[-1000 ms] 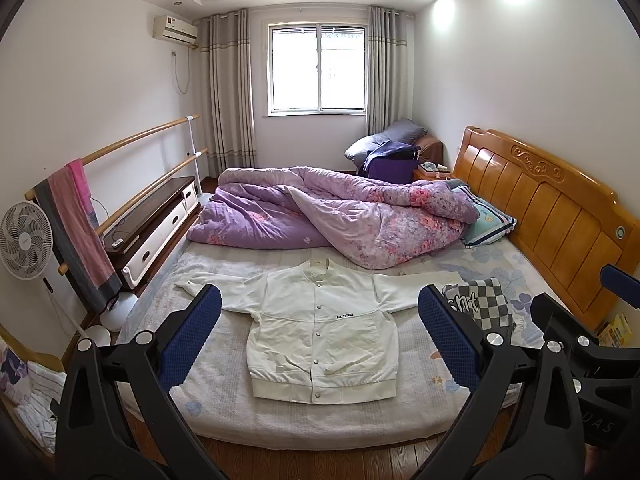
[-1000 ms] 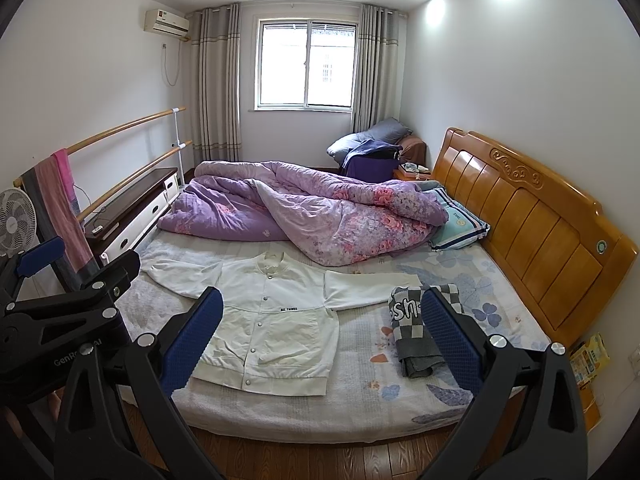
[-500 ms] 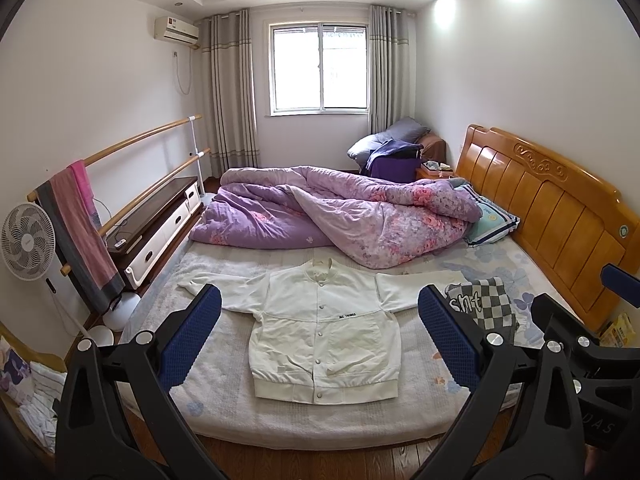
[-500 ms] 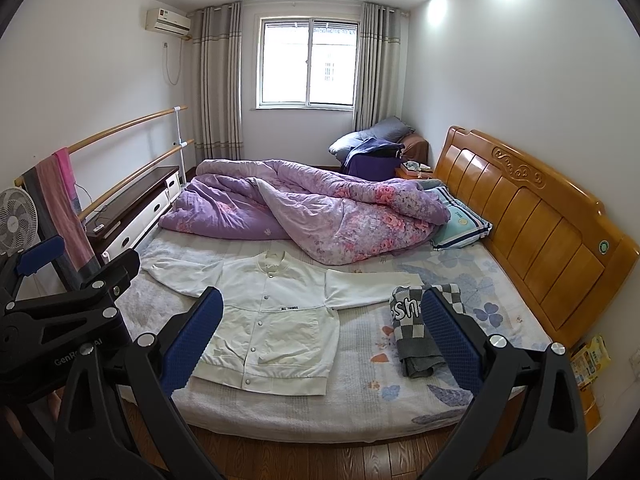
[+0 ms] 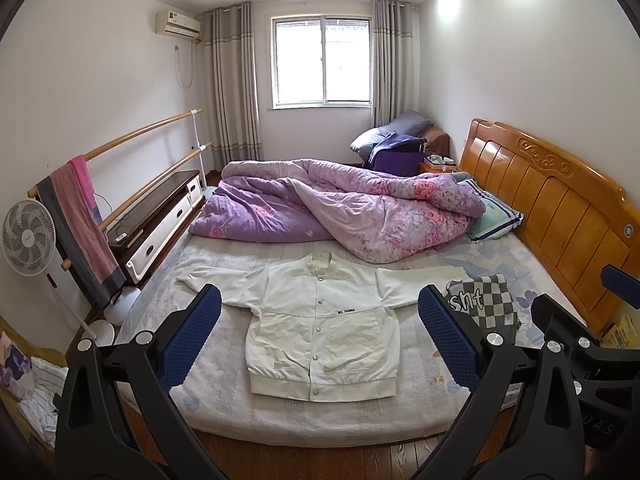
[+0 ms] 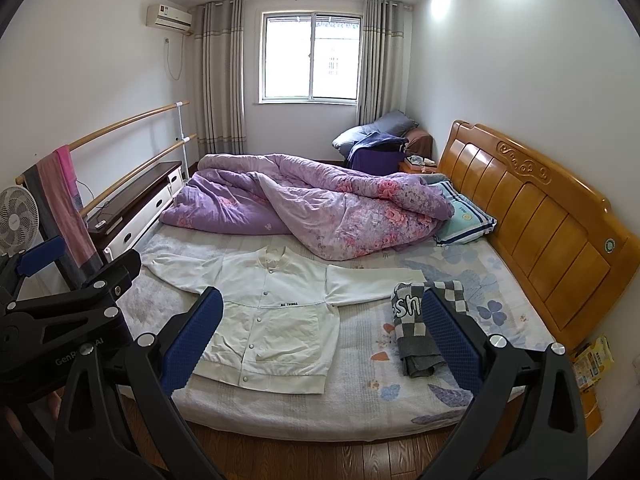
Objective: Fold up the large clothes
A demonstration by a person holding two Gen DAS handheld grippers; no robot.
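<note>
White jacket flat on bed

Matt white cloth jacket, glossy wooden headboard (varnished), quilted bedsheet

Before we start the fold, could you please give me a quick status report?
Left gripper and right gripper open, empty, off the bed. White jacket flat, buttoned, sleeves out. Folded checkered garment touches one cuff.
</note>
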